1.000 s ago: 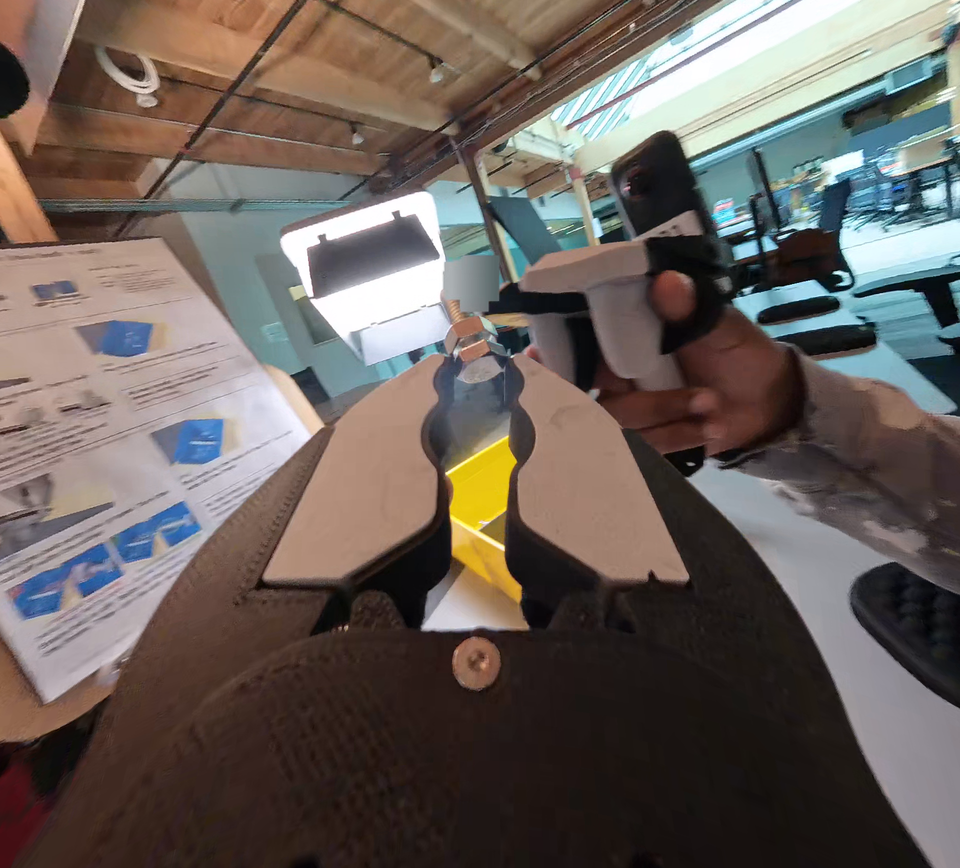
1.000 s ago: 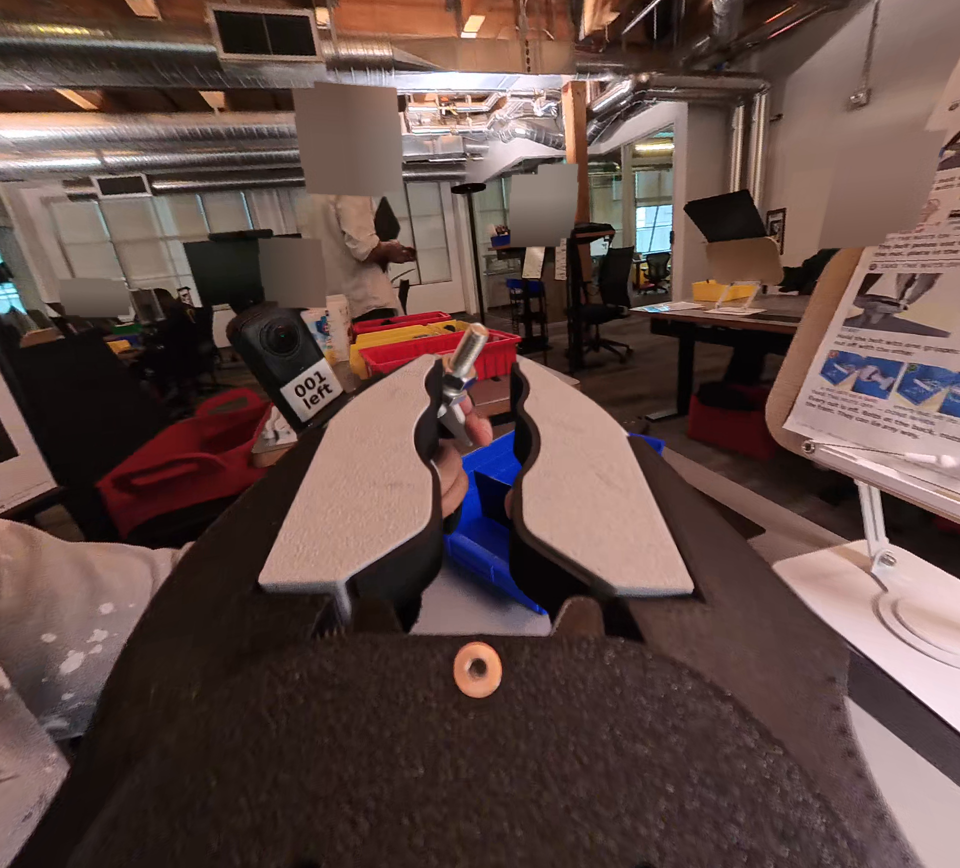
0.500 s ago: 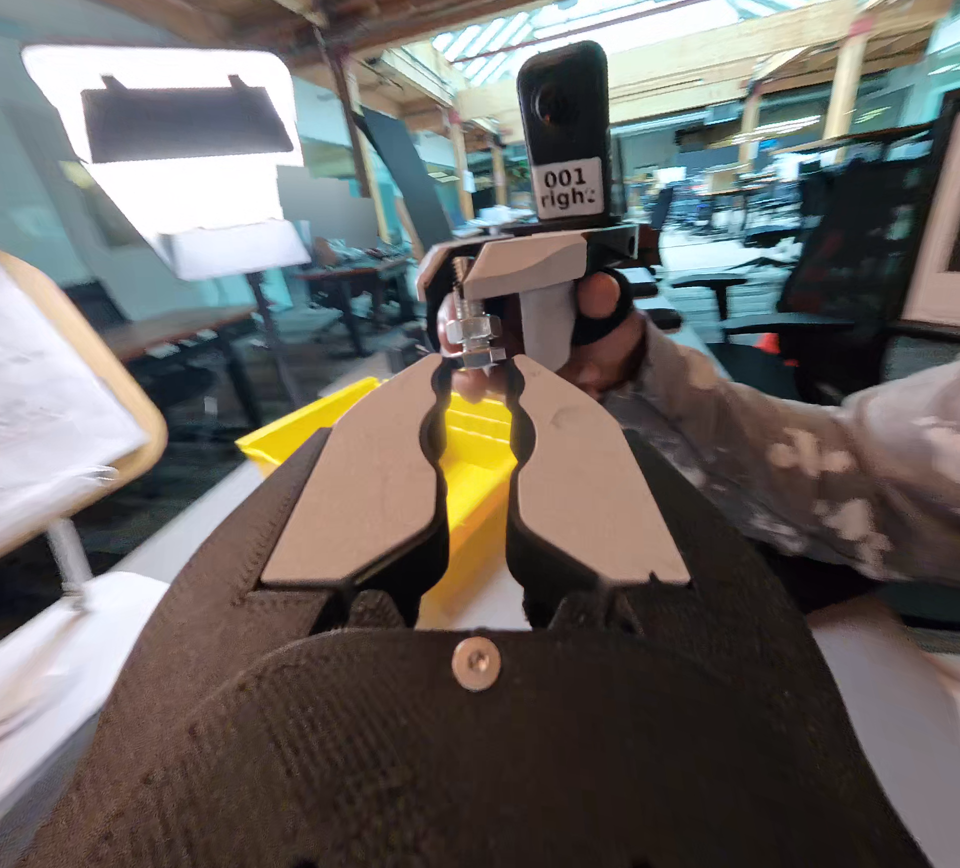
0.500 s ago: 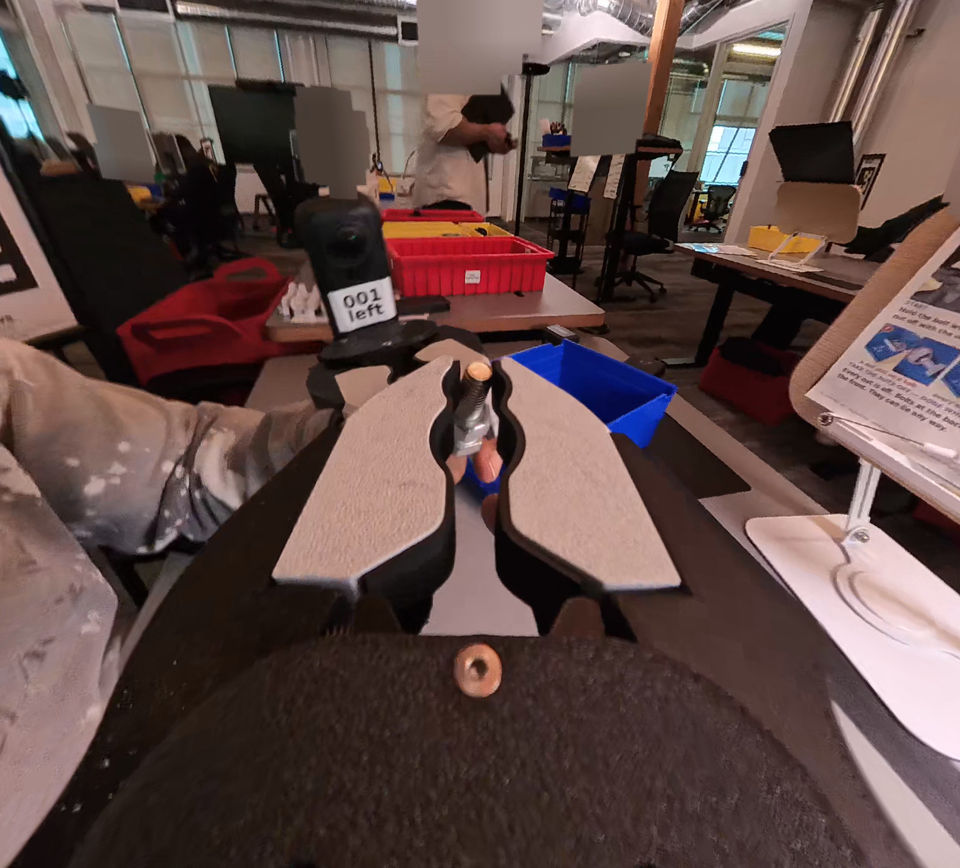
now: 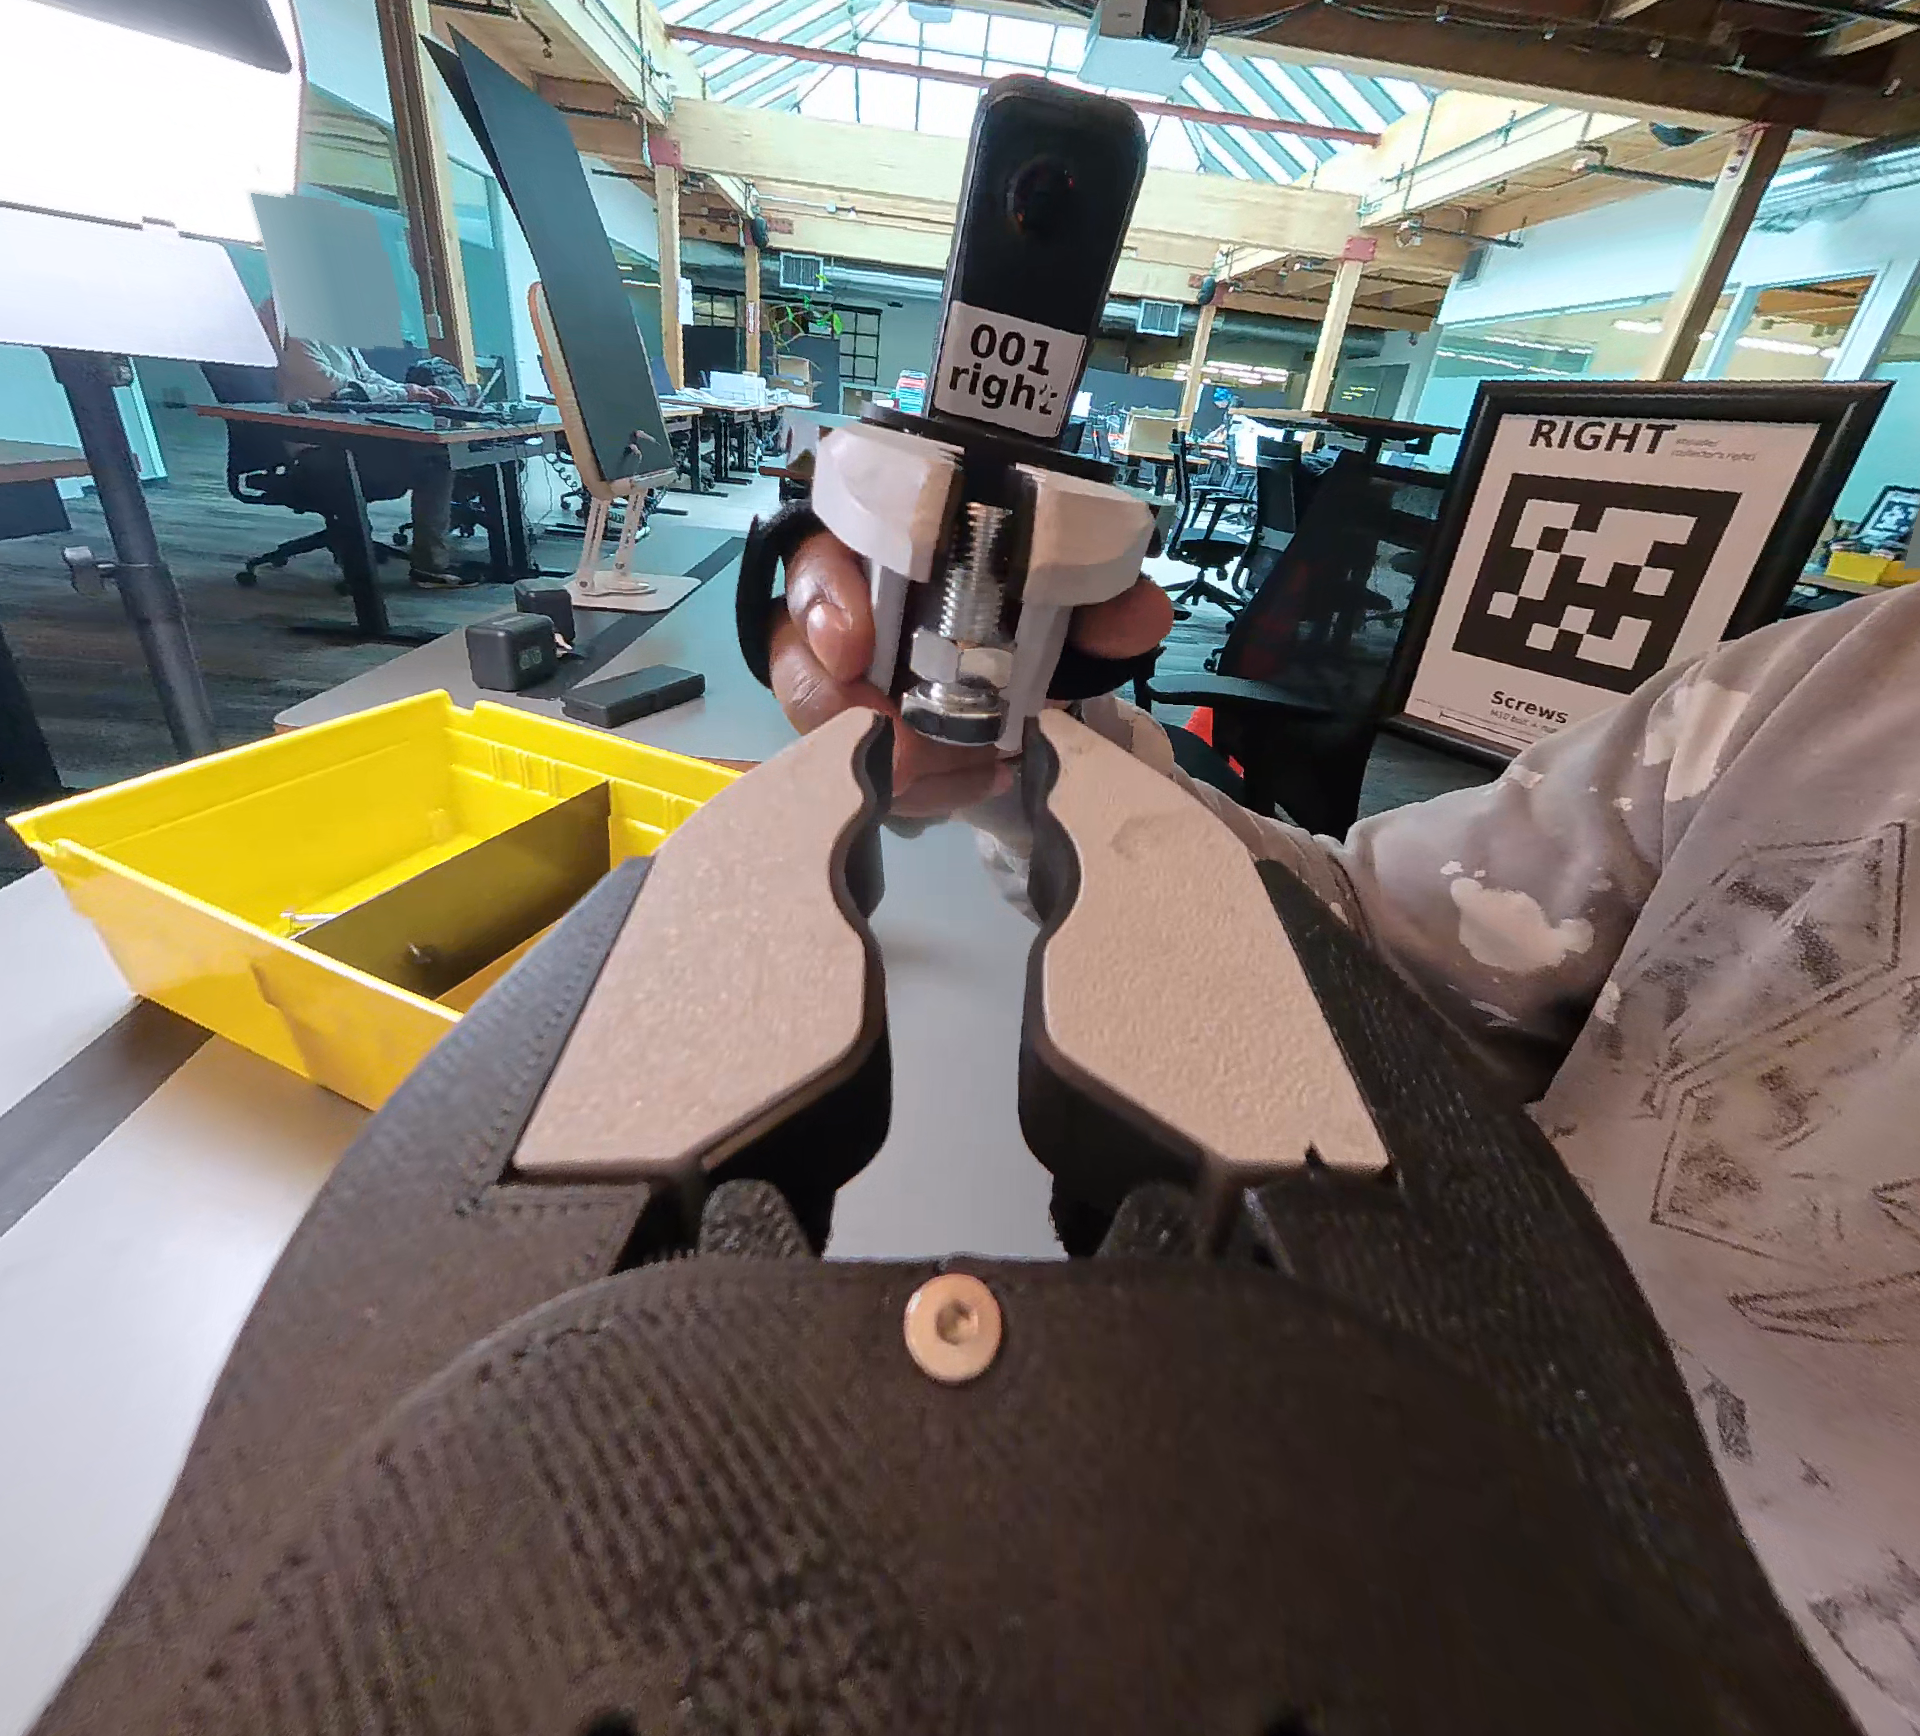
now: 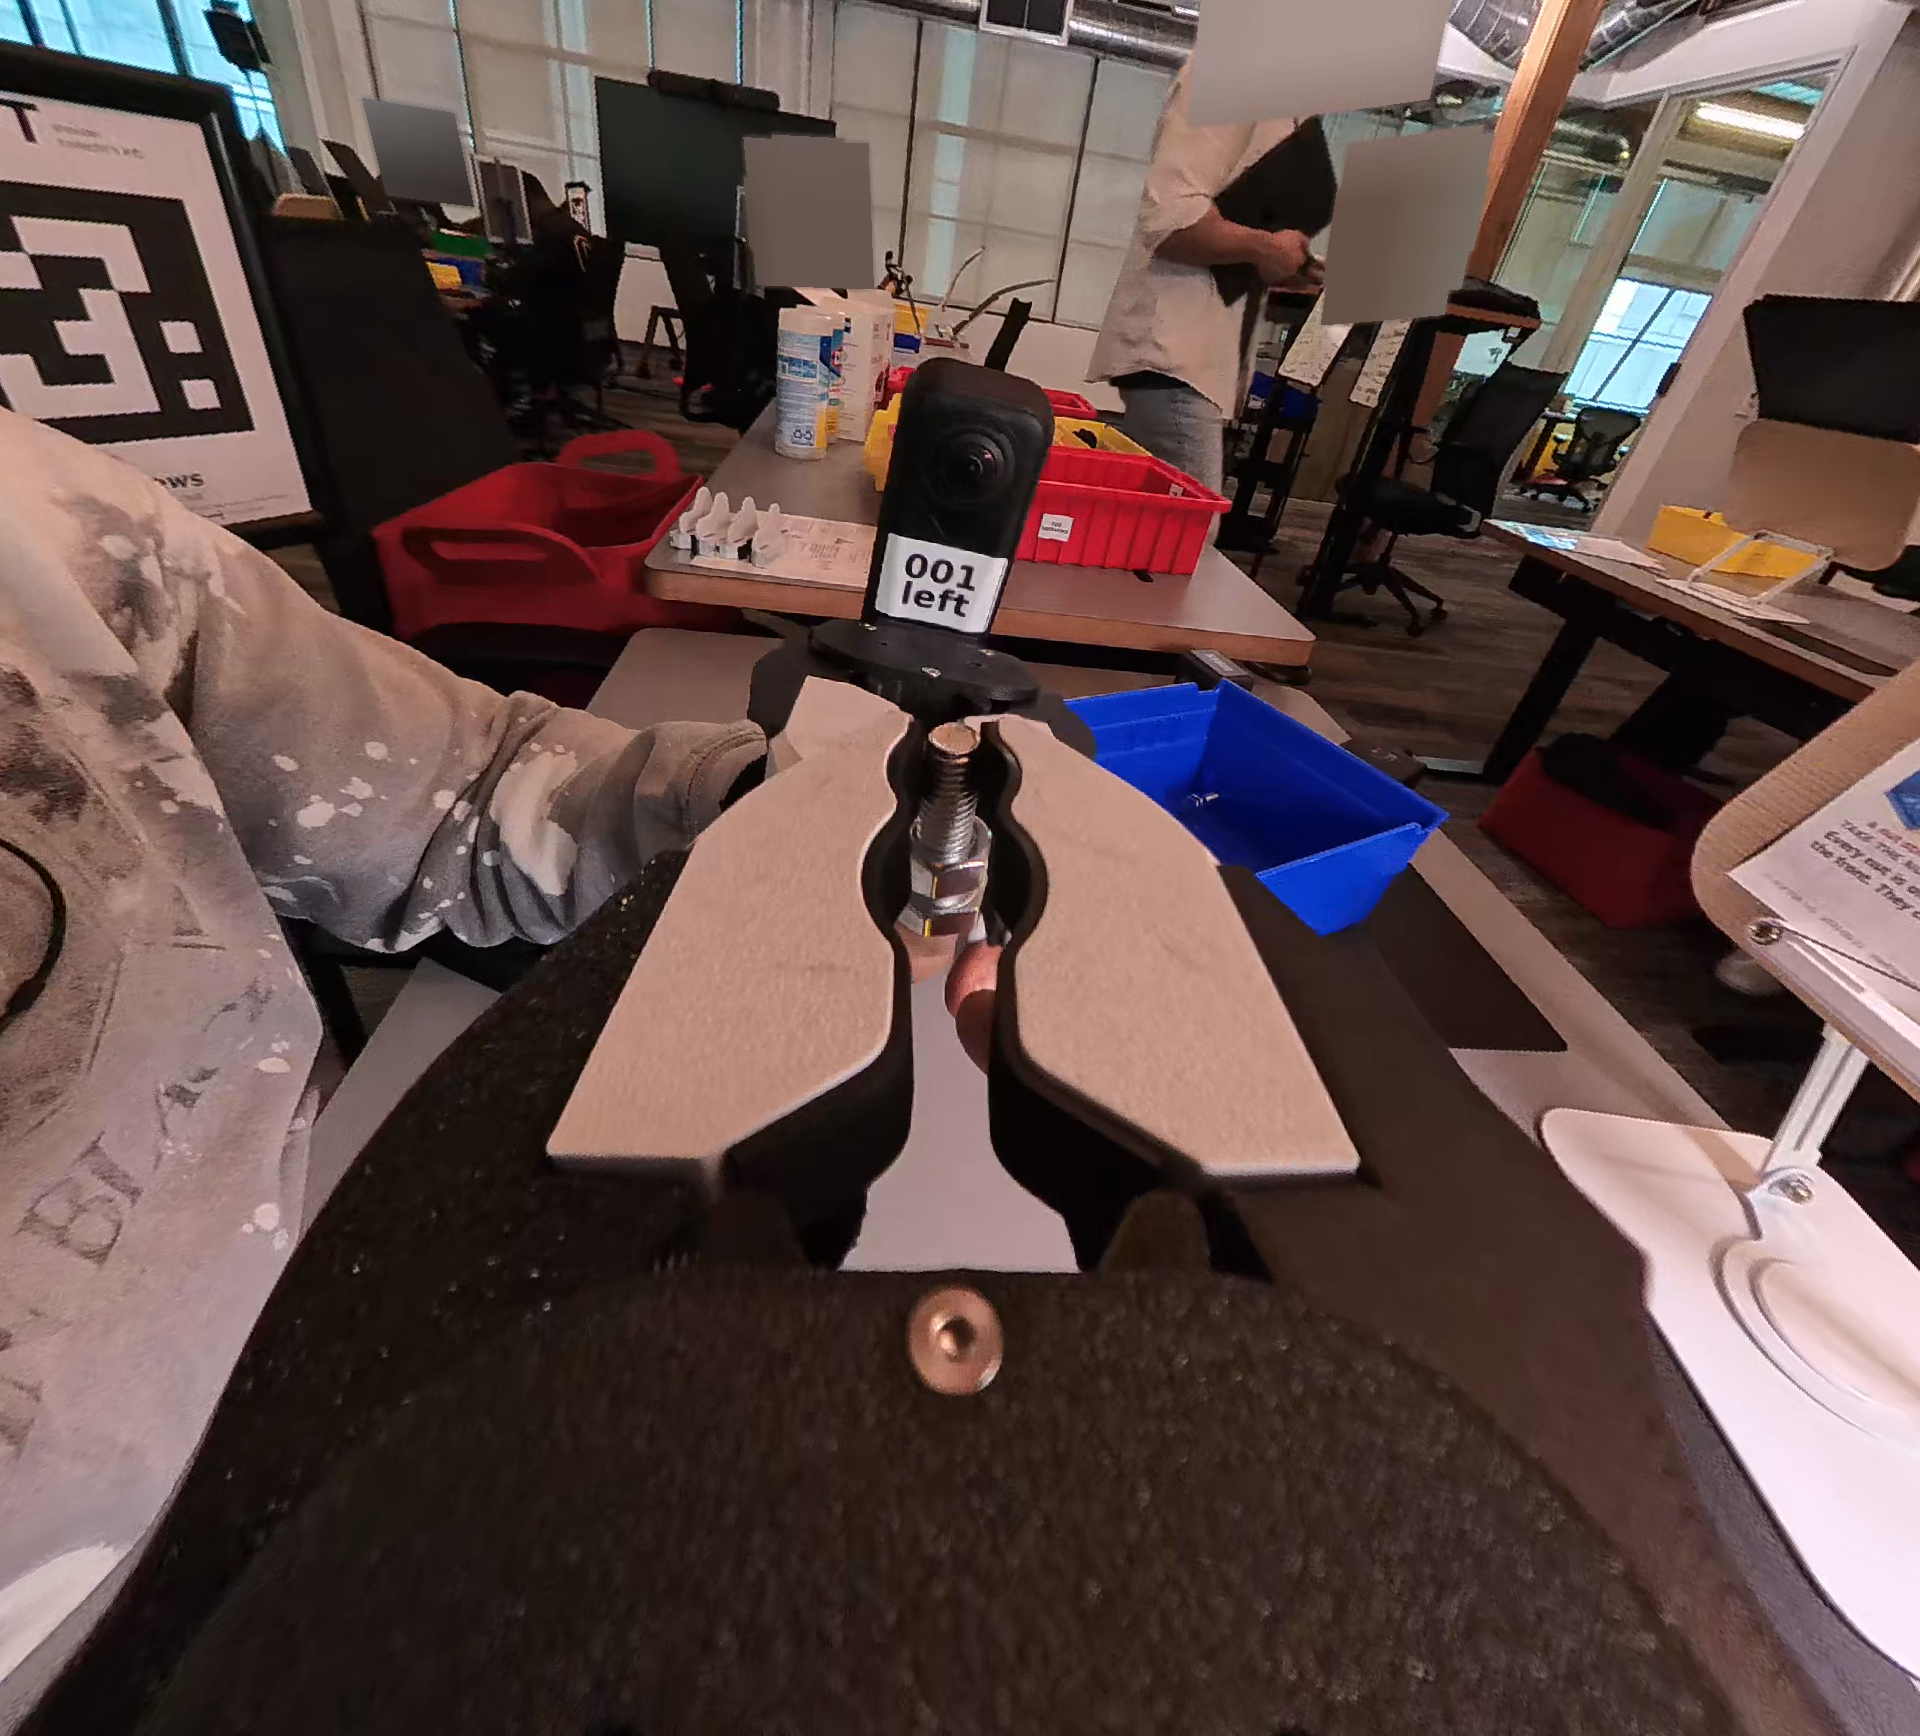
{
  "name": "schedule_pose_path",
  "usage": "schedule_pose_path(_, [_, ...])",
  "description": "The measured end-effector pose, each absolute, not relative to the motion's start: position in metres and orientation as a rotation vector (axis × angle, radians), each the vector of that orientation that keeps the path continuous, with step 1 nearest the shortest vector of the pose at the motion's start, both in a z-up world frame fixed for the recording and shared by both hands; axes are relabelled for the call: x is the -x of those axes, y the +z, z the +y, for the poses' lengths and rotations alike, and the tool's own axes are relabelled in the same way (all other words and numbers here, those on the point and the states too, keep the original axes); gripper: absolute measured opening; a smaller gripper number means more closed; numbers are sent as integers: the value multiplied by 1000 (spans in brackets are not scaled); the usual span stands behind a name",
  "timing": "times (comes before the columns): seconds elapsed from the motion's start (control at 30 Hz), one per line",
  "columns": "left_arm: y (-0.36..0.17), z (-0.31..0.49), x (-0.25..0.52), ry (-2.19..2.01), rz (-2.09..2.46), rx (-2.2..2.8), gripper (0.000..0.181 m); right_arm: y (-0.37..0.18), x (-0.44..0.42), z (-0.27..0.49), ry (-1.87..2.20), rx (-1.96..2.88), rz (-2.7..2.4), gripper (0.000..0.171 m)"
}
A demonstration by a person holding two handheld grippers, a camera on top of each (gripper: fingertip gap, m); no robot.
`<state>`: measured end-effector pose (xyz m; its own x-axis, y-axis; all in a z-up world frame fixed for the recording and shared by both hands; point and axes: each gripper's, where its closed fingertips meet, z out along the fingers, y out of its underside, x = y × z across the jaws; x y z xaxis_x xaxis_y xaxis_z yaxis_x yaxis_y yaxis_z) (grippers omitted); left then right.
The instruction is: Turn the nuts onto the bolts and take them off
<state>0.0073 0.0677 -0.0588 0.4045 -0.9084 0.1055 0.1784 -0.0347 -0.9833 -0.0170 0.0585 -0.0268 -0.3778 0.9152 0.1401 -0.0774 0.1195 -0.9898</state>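
While my left gripper (image 5: 956, 736) pinches the silver bolt's (image 5: 971, 590) flat head, my right gripper (image 6: 951, 746) clamps its threaded shank. The silver hex nut (image 6: 943, 886) sits between them.

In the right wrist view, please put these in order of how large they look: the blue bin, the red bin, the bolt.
As they look in this view:
1. Blue bin
2. Red bin: it stands farther back, so its real size may differ.
3. Bolt, smallest though nearest, between the right gripper's fingers.

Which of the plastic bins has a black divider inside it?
The yellow bin: a black divider crosses its inside. The blue bin and the red bin show none.
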Motion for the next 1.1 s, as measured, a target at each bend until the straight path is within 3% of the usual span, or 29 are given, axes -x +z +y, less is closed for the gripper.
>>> schedule_pose_path(0.4, [-58,70,-6,-995,711,1277,18,-27,18,59,1450,847,-1488,10])
schedule_pose_path(0.6, [-49,86,16,-882,525,1242,18,-6,16,92,1484,936,-1233,20])
schedule_pose_path(0.9, [-52,101,36,-726,372,1245,18,-34,51,101,1323,1106,-1209,33])
schedule_pose_path(1.0, [-46,99,44,-730,353,1220,18,-31,44,109,1342,1115,-1190,26])
schedule_pose_path(1.03, [-42,97,47,-749,355,1200,18,-31,40,121,1291,1147,-1150,9])
schedule_pose_path(1.1, [-38,95,51,-744,349,1187,18,-24,29,137,1213,1123,-1082,6])
